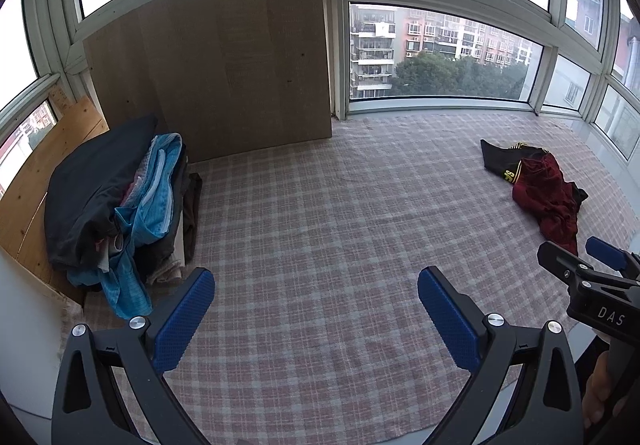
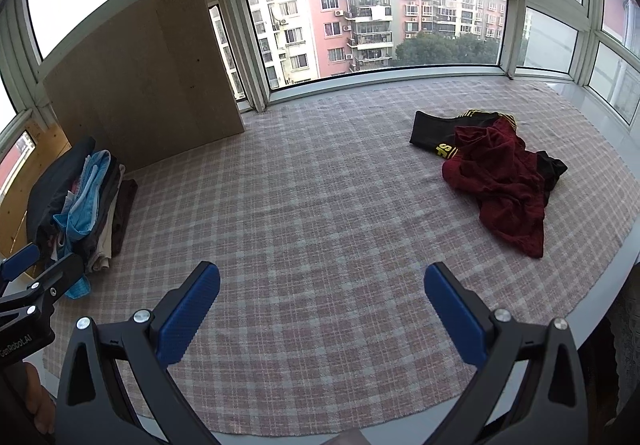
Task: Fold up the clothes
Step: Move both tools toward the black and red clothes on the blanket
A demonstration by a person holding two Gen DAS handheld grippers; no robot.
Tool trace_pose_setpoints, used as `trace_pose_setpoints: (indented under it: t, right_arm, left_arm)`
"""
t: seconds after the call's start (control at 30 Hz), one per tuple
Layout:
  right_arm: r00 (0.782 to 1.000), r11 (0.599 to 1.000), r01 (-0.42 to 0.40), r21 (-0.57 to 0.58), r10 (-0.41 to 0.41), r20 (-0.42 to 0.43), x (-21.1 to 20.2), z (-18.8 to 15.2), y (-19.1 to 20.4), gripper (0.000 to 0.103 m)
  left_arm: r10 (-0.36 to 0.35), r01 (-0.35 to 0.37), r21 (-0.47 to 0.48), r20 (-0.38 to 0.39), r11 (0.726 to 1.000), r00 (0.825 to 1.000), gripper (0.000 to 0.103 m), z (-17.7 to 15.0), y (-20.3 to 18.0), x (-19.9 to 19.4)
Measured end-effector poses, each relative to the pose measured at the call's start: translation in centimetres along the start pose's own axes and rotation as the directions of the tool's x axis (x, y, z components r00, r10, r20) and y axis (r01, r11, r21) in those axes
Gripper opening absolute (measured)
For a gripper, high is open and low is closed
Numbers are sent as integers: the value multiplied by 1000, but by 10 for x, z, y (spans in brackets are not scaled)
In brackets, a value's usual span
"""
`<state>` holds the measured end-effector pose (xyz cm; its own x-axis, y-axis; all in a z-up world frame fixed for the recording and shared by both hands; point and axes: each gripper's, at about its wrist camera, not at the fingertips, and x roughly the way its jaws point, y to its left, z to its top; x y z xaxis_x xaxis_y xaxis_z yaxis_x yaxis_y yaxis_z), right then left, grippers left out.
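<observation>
A crumpled dark red garment [image 2: 504, 185] lies at the right of the plaid cloth [image 2: 320, 205], partly over a black garment with yellow stripes [image 2: 440, 129]. Both also show in the left wrist view, the red one [image 1: 548, 193] and the black one [image 1: 500, 159]. A pile of clothes, black and light blue on top [image 1: 120, 205], sits at the far left; it also shows in the right wrist view [image 2: 80, 201]. My left gripper [image 1: 316, 309] is open and empty above the cloth. My right gripper [image 2: 322, 305] is open and empty, short of the red garment.
A large brown board [image 1: 224, 73] leans against the window frame behind the pile. A lighter wooden panel [image 1: 36, 185] stands at the far left. Windows [image 2: 376, 29] ring the platform; its white ledge [image 2: 600, 125] runs along the right.
</observation>
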<state>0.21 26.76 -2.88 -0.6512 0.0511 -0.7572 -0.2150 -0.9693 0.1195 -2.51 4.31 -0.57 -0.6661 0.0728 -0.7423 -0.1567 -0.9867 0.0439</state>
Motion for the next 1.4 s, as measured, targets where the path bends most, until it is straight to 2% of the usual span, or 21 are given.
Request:
trace_pose_setpoints:
  t: [0.5, 0.8, 1.4]
  right_arm:
    - [997, 995, 70, 66, -71, 13, -17, -9, -37, 103]
    - [996, 991, 87, 106, -90, 20, -25, -10, -73, 103]
    - [997, 991, 64, 120, -67, 25, -10, 23, -157, 103]
  left_arm:
    - [-60, 60, 67, 4, 996, 998, 102, 4, -34, 1]
    - [-89, 87, 104, 9, 991, 996, 102, 9, -66, -1]
    - [-60, 57, 113, 20, 992, 998, 102, 31, -148, 1]
